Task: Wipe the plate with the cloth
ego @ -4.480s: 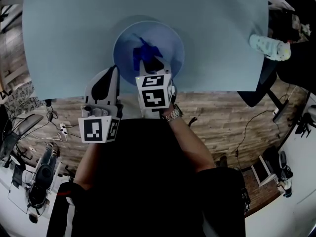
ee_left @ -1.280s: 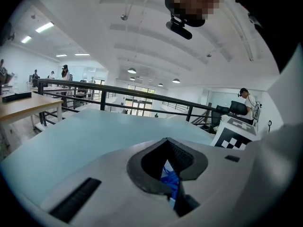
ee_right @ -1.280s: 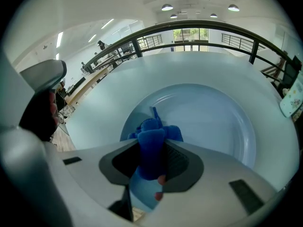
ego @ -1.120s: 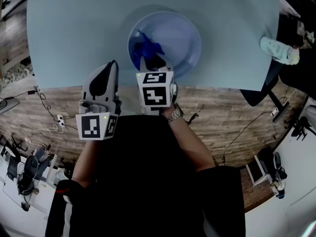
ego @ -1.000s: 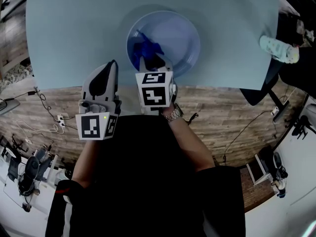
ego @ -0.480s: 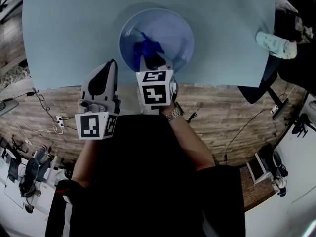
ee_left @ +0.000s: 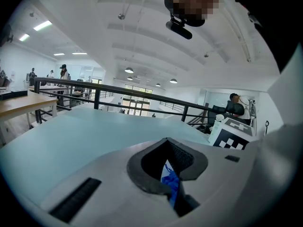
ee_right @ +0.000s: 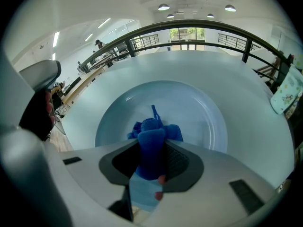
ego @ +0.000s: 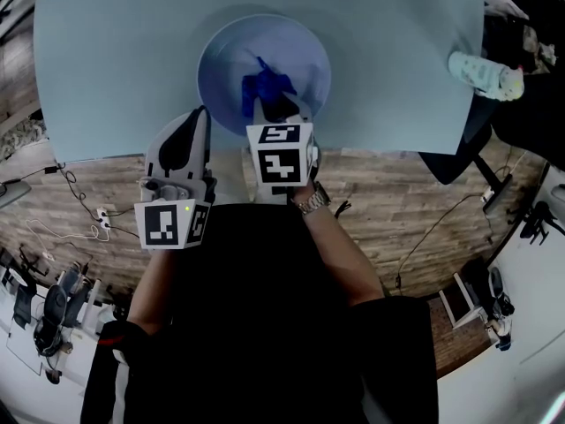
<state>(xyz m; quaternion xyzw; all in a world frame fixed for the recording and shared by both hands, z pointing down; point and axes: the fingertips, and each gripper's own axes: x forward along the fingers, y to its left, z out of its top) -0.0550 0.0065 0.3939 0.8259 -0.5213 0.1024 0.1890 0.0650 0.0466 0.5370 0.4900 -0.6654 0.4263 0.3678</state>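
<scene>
Since a second ago the cloth (ego: 265, 87) has slid from the plate's 9 o'clock side toward its middle, just short of 6 o'clock. I take that as a wiping stroke under way, with the far half of the plate (ego: 311, 49) probably not yet covered.

At the left, the left gripper (ego: 200, 120) hangs over the near edge of the table (ego: 115, 51), off the plate at about its 8 o'clock. Its jaws are together with nothing between them, much as before.

At the centre, the right gripper (ego: 275, 111) has its jaws clamped on the blue cloth, which bunches out ahead of them and rests on the pale plate.

Far right, at the table's 3 o'clock edge, lies a pale patterned bundle (ego: 479, 73), well apart from the plate.

No brand or lettering is readable anywhere. The only print is the black-and-white square markers on the left cube (ego: 172, 226) and the right cube (ego: 281, 155).
</scene>
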